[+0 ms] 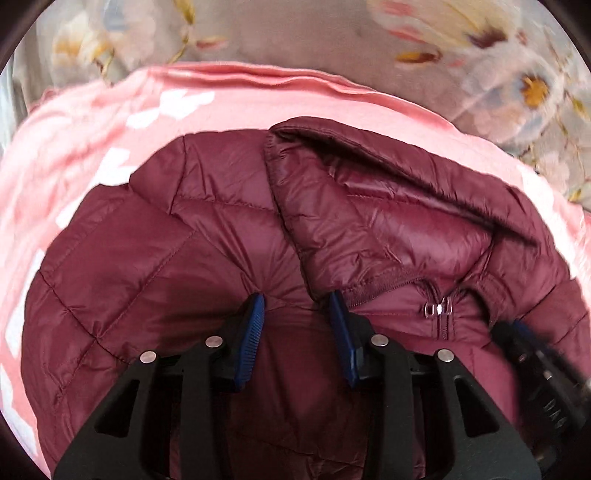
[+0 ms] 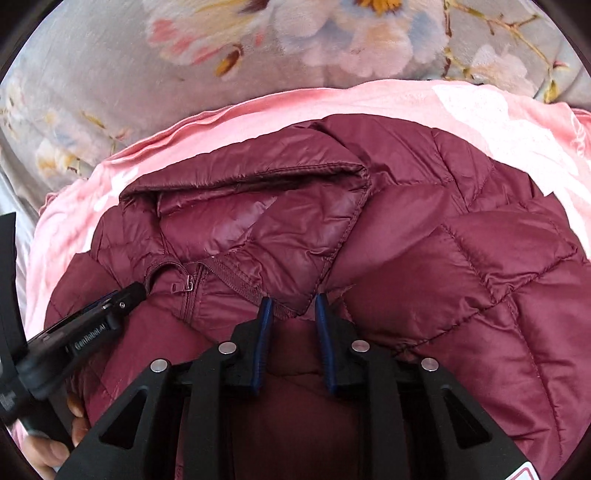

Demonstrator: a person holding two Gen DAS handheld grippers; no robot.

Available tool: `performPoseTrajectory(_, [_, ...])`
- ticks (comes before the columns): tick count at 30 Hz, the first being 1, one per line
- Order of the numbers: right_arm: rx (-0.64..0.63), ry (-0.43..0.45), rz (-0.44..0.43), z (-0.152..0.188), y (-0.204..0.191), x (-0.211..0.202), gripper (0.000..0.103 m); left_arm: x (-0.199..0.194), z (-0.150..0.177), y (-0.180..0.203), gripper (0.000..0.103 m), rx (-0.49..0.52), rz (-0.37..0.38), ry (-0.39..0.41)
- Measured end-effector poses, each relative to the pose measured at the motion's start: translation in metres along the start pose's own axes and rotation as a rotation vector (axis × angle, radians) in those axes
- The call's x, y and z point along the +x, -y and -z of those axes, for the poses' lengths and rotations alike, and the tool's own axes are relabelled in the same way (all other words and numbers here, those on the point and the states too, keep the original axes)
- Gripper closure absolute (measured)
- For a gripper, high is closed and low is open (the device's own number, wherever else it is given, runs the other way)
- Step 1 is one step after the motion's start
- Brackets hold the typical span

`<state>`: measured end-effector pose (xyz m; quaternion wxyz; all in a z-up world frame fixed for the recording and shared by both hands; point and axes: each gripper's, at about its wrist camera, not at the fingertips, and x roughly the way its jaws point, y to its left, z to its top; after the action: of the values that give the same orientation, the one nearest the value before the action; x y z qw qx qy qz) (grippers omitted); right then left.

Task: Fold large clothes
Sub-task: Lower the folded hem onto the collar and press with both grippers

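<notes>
A maroon quilted puffer jacket (image 1: 147,277) (image 2: 461,277) lies in a heap, its collar flap (image 1: 388,229) (image 2: 258,229) folded over beside the zipper pull (image 1: 437,308) (image 2: 188,286). In the left wrist view my left gripper (image 1: 297,304) pinches a bunched fold of the jacket just left of the collar seam, with creases fanning out from its blue pads. My right gripper (image 2: 292,304) is shut on the jacket at the corner of the collar flap. The two grippers sit close, either side of the zipper. One of the left gripper's black fingers (image 2: 110,310) shows in the right wrist view.
Under the jacket lies a pink garment with white print (image 1: 92,147) (image 2: 480,110). Both rest on a grey floral bedspread (image 1: 295,33) (image 2: 110,74) that stretches beyond them. A person's hand (image 2: 48,454) holds the left gripper at the lower left.
</notes>
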<state>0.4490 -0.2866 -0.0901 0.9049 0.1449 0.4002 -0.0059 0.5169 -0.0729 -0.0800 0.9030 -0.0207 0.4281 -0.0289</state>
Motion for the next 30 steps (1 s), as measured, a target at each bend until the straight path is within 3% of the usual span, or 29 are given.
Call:
performPoseTrajectory(2, [0.021, 0.059, -0.031, -0.005, 0.0, -0.01, 0.082, -0.001, 0.003, -0.005, 0.067, -0.022, 0.023, 0.025])
performPoseTrajectory(5, [0.076, 0.156, -0.084, -0.026, 0.006, -0.022, 0.081, -0.003, 0.006, -0.027, 0.067, -0.133, 0.131, 0.055])
performPoseTrajectory(12, [0.219, 0.182, -0.145, -0.063, 0.024, -0.002, 0.075, -0.022, 0.001, -0.049, 0.069, -0.253, 0.216, 0.12])
performPoseTrajectory(17, [0.221, 0.199, -0.139, -0.082, 0.017, 0.005, 0.072, -0.05, -0.042, -0.043, 0.069, -0.221, 0.182, 0.183])
performPoseTrajectory(23, [0.21, 0.124, -0.124, -0.088, 0.016, 0.03, 0.069, -0.027, -0.078, -0.025, 0.069, -0.201, 0.132, 0.15])
performPoseTrajectory(30, [0.052, 0.069, -0.031, -0.07, 0.014, 0.041, 0.082, 0.006, -0.098, -0.026, 0.069, -0.202, 0.055, 0.143])
